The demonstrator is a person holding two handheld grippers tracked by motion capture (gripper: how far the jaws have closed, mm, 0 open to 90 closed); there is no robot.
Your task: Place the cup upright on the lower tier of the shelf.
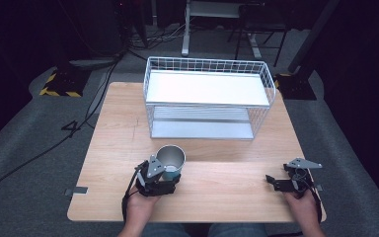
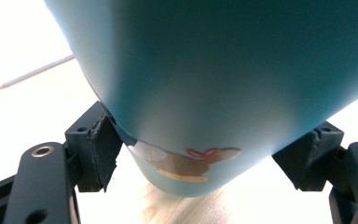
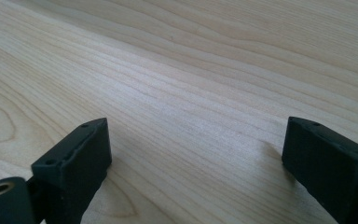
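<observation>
A teal cup [image 1: 170,160] with a shiny metal inside stands open side up at the front left of the wooden table [image 1: 113,143]. My left gripper [image 1: 169,175] comes at it from the near side and is shut on its lower part. In the left gripper view the cup [image 2: 223,74] sits between both black pads [image 2: 103,144], which press on its sides, and a small brown picture shows near its base. My right gripper [image 1: 270,180] rests low over bare wood at the front right, jaws wide apart with nothing between them [image 3: 196,154].
A white wire rack [image 1: 209,63] with two shelves stands at the back middle of the table, both shelves bare. Bare wood lies between the cup and the rack. Cables and stand feet lie on the grey floor beyond the table.
</observation>
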